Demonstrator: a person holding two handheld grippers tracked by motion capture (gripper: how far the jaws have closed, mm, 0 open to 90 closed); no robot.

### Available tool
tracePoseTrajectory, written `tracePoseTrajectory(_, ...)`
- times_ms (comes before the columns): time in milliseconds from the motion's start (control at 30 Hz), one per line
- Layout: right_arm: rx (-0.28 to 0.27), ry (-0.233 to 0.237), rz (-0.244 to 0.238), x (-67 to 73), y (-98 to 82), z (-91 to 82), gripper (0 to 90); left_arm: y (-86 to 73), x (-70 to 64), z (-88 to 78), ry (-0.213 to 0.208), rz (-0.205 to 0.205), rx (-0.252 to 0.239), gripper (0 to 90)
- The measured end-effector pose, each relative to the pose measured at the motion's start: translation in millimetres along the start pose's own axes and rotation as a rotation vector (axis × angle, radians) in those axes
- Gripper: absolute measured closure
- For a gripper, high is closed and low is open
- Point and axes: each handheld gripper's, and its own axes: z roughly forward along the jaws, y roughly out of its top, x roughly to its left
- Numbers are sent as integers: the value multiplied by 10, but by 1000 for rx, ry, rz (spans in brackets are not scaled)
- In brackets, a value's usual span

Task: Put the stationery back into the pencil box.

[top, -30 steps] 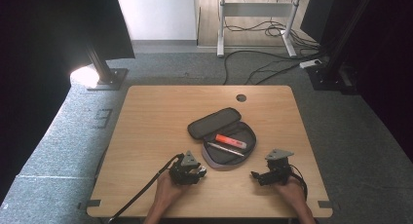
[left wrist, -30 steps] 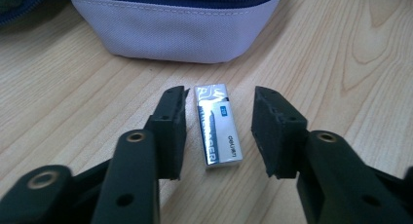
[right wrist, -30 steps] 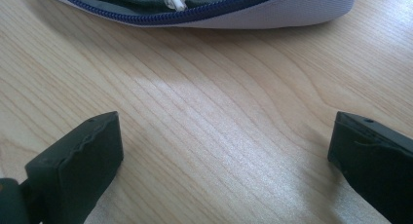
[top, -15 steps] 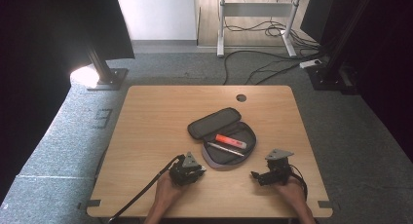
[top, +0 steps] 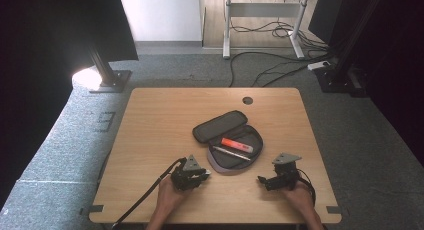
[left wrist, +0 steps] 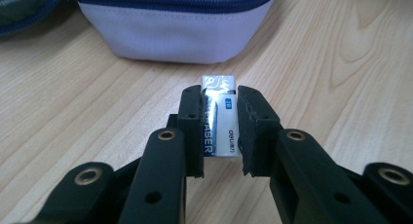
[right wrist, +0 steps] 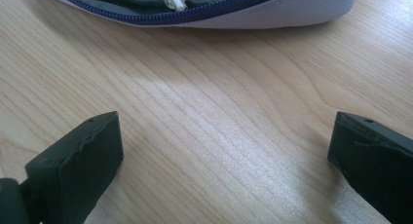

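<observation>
A white eraser [left wrist: 221, 114] in a blue and white sleeve lies on the wooden table just in front of the open pencil case [left wrist: 175, 34]. My left gripper [left wrist: 220, 95] has just been closing on it, and its pads now press on the eraser's two long sides. In the high view the left gripper [top: 202, 176] sits at the case's near left corner. My right gripper [top: 262, 180] rests to the right of the case, and its jaws [right wrist: 226, 131] stand wide open over bare wood.
The grey pencil case [top: 220, 165] lies unzipped mid-table with its lid [top: 220, 125] folded back. Inside are an orange marker [top: 236, 144] and a thin pen [top: 230, 154]. A cable hole [top: 247, 100] marks the table's far side. Cables trail from both grippers.
</observation>
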Motion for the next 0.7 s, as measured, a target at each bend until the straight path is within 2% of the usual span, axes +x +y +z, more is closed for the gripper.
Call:
tracePoseTrajectory(200,0,0,0,0,0,0,0,64,18,-131,-22,-25,-45,731)
tracePoseTrajectory(300,0,0,0,0,0,0,0,89,46,-171,-20,-32,-57,730)
tracePoseTrajectory(633,0,0,0,0,0,0,0,303,47,-198,-17,-3,-68,730)
tracePoseTrajectory(700,0,0,0,0,0,0,0,346,59,-199,-34,-12,-84,730)
